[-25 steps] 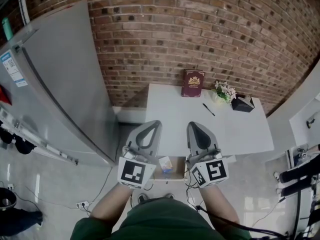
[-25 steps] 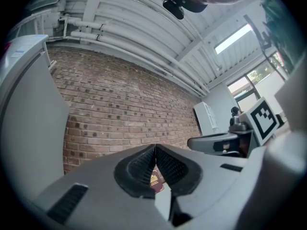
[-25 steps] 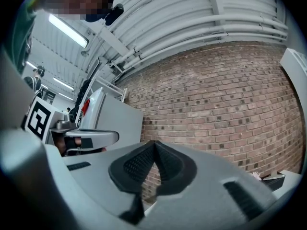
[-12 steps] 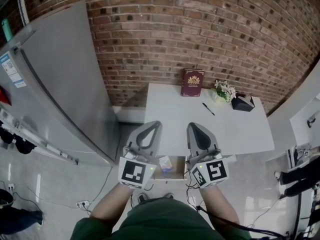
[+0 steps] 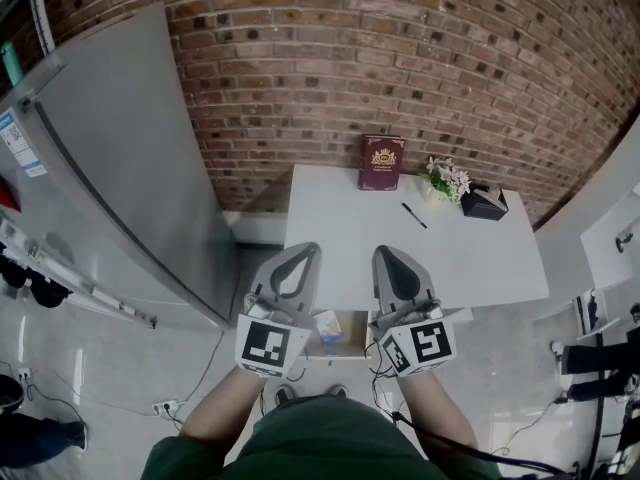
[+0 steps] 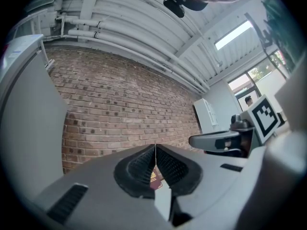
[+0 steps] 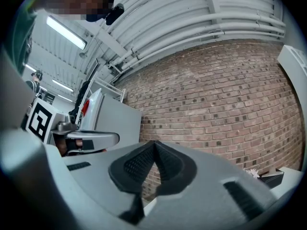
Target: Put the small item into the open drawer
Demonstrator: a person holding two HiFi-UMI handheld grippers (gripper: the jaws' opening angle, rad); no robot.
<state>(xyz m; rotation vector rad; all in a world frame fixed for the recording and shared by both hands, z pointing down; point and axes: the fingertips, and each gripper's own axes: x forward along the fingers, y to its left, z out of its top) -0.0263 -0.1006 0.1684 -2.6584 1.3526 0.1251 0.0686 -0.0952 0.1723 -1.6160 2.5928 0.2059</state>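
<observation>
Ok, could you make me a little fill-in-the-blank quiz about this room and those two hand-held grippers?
The wall behind the white table is built of ____.
The book standing against it is dark ____.
The left gripper and right gripper both have their jaws ____, holding nothing.
Missing words: brick; red; shut.

Both forearms reach forward side by side. The left hand-held gripper point(image 5: 296, 258) and the right hand-held gripper point(image 5: 390, 256) point ahead, jaws pressed together, nothing between them.
</observation>
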